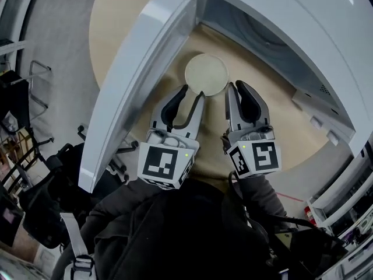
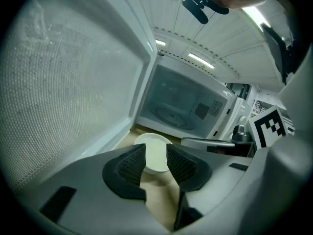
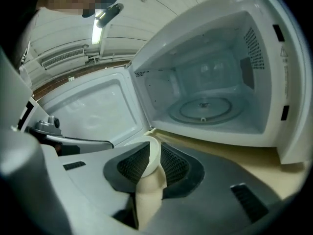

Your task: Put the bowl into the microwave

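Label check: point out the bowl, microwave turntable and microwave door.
bowl [image 1: 206,73], head view, centre of its inside.
microwave turntable [image 3: 204,109], right gripper view, middle of the plate.
microwave door [image 1: 140,74], head view, middle of its white panel.

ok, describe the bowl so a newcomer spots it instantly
White microwave, door open, stands on a round wooden table. The bowl sits on the table right in front of its opening. It's the only small, round, cream-coloured thing there.

I see cream bowl [image 1: 206,74] upright at 12 o'clock, just before white microwave [image 1: 303,34] standing open.
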`<state>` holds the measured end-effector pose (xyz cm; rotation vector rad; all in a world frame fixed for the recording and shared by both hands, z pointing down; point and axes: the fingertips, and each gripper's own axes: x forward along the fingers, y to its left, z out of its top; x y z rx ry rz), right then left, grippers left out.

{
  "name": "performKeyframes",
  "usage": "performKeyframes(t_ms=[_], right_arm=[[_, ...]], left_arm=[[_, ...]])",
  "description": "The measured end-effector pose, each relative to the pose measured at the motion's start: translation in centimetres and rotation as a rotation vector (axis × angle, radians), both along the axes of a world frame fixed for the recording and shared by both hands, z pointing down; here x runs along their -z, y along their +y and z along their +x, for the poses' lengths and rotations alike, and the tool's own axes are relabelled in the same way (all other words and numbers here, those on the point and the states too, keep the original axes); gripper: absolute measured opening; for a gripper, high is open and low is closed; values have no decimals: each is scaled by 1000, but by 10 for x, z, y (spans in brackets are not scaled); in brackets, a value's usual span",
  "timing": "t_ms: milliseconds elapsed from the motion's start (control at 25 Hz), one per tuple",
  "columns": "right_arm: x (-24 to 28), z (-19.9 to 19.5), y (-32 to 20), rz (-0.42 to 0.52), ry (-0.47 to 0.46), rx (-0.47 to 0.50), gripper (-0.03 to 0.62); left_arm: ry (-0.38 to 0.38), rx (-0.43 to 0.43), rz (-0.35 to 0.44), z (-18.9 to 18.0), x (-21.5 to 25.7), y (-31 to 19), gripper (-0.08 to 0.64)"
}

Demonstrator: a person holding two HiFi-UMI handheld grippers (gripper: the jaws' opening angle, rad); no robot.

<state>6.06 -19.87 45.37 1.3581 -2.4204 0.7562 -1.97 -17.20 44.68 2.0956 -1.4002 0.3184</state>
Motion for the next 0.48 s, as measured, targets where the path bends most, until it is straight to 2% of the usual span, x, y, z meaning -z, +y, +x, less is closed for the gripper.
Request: performKeyframes(t_ms=[240,480], right_arm=[[-26,-10,-11,-44,-20,23,67],[-24,-6,-18,-57,-70,22,67]], left_arm=[[-6,55,-28,-12,-29,-16,129],[9,81,-32,-11,-40,-27,129]])
